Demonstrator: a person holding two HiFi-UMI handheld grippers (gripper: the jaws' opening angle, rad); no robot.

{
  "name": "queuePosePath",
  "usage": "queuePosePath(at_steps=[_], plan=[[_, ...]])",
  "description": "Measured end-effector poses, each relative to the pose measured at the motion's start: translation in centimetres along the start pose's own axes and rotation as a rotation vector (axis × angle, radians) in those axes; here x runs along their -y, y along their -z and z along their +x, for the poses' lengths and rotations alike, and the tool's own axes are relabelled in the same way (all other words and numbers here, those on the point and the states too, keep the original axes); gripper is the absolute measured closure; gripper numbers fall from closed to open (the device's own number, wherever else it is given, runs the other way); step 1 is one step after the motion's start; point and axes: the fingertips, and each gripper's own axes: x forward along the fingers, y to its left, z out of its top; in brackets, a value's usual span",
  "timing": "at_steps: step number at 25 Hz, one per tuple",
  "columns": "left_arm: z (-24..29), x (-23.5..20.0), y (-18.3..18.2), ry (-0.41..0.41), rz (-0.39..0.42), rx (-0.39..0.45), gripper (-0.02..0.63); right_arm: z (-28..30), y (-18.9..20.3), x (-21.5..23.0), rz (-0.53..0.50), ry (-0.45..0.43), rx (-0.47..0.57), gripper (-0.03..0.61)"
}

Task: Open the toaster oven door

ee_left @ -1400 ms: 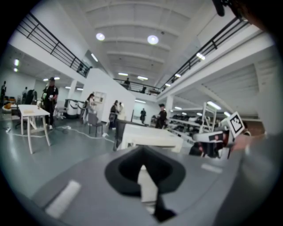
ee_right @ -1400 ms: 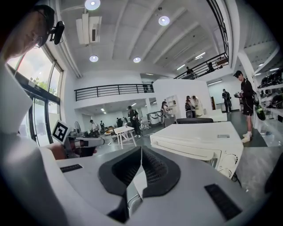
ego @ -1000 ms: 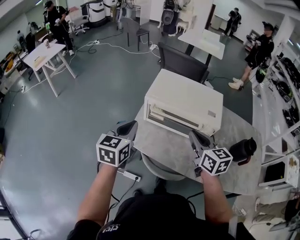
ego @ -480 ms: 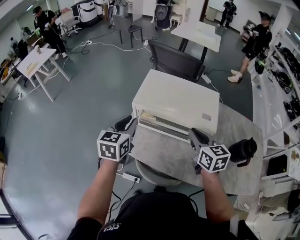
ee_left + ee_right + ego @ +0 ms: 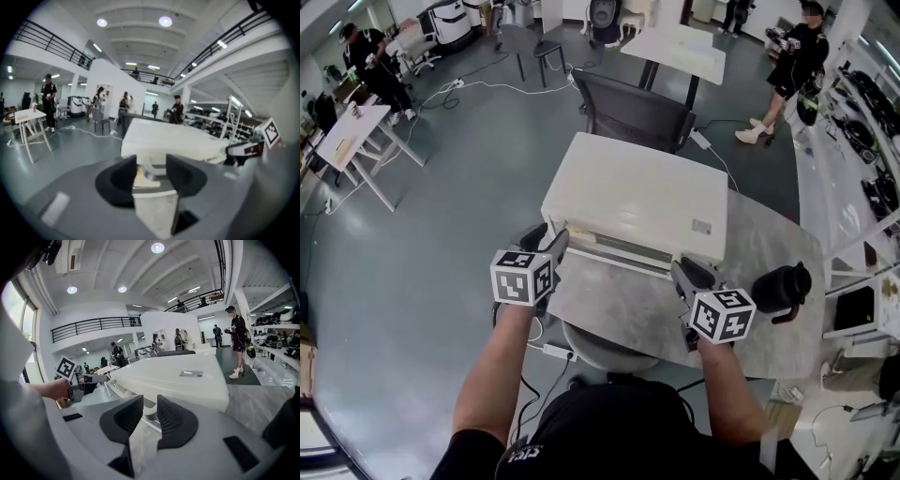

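A white toaster oven (image 5: 633, 197) stands on the round grey marble table (image 5: 628, 305), its door closed and facing me. Its pale handle bar (image 5: 614, 246) runs along the door's top edge. My left gripper (image 5: 553, 246) is at the oven's front left corner. Its jaws have just been opening and stand wide apart in the left gripper view (image 5: 153, 169), with the handle's left end (image 5: 151, 168) between them, untouched. My right gripper (image 5: 680, 272) is near the front right; its jaws (image 5: 144, 414) have just been opening too, with a narrower gap, and the handle (image 5: 149, 409) lies just beyond.
A black jug (image 5: 780, 289) stands on the table to the right of my right gripper. A black chair (image 5: 633, 111) is behind the oven. A power strip (image 5: 555, 352) lies on the floor under the table's near edge. Tables and people are far off.
Both grippers have moved forward and down to the oven's front. The left has reached the front left corner. The jaws of both now stand apart.
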Motion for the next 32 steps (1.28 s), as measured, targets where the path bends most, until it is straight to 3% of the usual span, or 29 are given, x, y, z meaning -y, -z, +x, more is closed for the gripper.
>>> queuePosePath(at_steps=[12,32], plan=[[2.2,-0.6,1.0,0.021,-0.046,-0.028,0.414,1.4,0.8,0.9,0.085,0.023,-0.043,0.443],[0.7,-0.3,2.9,0.068,-0.093,-0.026,0.417,0.8,2.9,0.0,0.1,0.038,-0.054,0.44]])
